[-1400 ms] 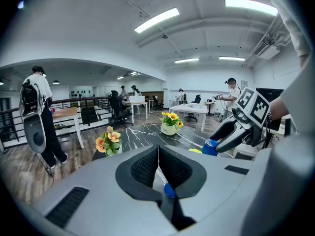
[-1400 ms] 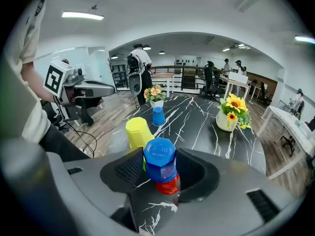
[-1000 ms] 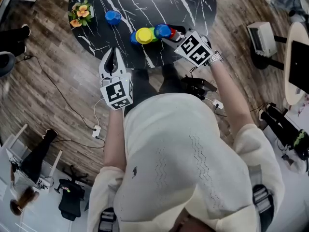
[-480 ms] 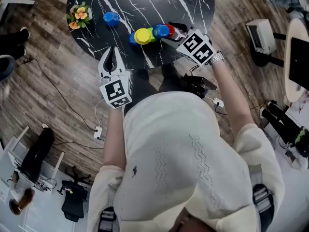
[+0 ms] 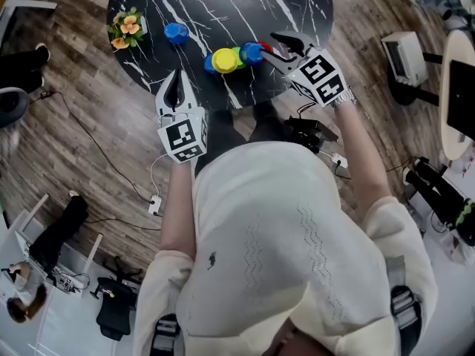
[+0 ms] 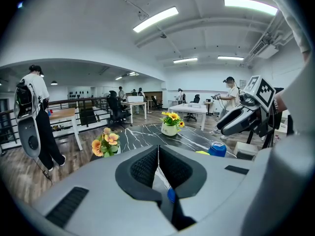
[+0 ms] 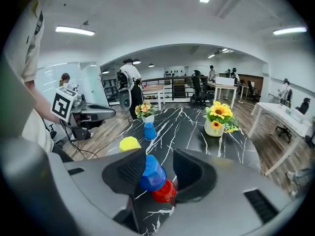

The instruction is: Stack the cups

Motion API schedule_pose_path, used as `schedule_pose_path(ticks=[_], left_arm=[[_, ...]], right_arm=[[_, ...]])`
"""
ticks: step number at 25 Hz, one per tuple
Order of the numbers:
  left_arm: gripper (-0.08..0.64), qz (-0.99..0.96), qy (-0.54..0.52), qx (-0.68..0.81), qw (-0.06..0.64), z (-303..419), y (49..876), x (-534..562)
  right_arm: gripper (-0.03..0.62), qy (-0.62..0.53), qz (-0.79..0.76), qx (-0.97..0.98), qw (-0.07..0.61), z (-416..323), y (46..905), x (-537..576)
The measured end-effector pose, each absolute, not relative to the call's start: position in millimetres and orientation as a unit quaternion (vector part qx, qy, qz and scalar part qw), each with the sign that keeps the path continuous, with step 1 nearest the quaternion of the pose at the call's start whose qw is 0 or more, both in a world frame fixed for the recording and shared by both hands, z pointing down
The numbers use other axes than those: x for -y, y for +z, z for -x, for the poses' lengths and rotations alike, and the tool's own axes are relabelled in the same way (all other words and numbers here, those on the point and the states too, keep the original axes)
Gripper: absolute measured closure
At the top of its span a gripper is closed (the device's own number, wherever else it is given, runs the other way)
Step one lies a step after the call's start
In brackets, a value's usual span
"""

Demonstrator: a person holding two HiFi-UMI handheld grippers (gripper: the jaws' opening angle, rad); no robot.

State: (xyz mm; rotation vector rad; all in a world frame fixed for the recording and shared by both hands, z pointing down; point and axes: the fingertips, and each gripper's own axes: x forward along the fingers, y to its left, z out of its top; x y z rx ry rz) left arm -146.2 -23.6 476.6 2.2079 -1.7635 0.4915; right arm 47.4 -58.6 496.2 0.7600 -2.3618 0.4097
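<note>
On the black marble table (image 5: pixel 223 6) a row of cups stands near the front edge: a yellow cup (image 5: pixel 223 60), a green one (image 5: pixel 237 53), a blue cup (image 5: pixel 251 52) and a red cup (image 5: pixel 265 47). Another blue cup (image 5: pixel 176 33) stands alone to the left. My right gripper (image 5: pixel 272 47) is at the row's right end and its jaws are closing. In the right gripper view the blue cup (image 7: pixel 151 172) sits over the red cup (image 7: pixel 163 191) between the jaws, with a gap on the right side. My left gripper (image 5: pixel 176 87) is shut and empty at the table's front edge.
Orange flowers (image 5: pixel 125 27) stand at the table's left edge. A pot of yellow flowers (image 7: pixel 216 119) stands farther back on the table. Wooden floor with cables (image 5: pixel 111 169) surrounds the table. People and desks fill the room behind.
My right gripper has drawn back a little to the right of the cup row, and its jaws stand wider apart. The left gripper has kept its place.
</note>
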Motion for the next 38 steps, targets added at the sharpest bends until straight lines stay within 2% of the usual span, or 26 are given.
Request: schedule_pose_path(ticks=[3, 5, 7, 9, 11, 20, 27, 38], left_arm=[[0.532, -0.765, 0.170, 0.606, 0.137, 147.4, 481.8, 31.8], [0.532, -0.767, 0.175, 0.602, 0.137, 148.8, 486.6, 38.7], [0.489, -0.769, 0.184, 0.597, 0.135, 151.9, 494.8, 46.2], [0.409, -0.770, 0.196, 0.591, 0.137, 155.1, 507.6, 54.5], [0.387, -0.770, 0.208, 0.586, 0.142, 157.5, 522.0, 63.9], [0.356, -0.753, 0.249, 0.586, 0.167, 178.8, 576.7, 109.8], [0.304, -0.738, 0.245, 0.594, 0.204, 189.0, 604.8, 134.6], [0.313, -0.705, 0.238, 0.623, 0.241, 194.8, 632.6, 150.9]], right_arm=[[0.449, 0.152, -0.316, 0.888, 0.298, -56.1, 492.3, 65.0], [0.516, 0.149, -0.332, 0.885, 0.291, -61.0, 487.8, 69.8], [0.583, 0.147, -0.348, 0.881, 0.285, -65.6, 483.7, 74.5], [0.583, 0.149, -0.359, 0.876, 0.285, -70.1, 483.2, 78.0], [0.583, 0.150, -0.367, 0.871, 0.291, -75.1, 485.5, 80.3], [0.583, 0.159, -0.410, 0.840, 0.319, -102.0, 491.8, 80.8], [0.583, 0.176, -0.437, 0.818, 0.331, -116.2, 498.1, 75.2], [0.583, 0.185, -0.459, 0.794, 0.353, -136.1, 506.0, 60.0]])
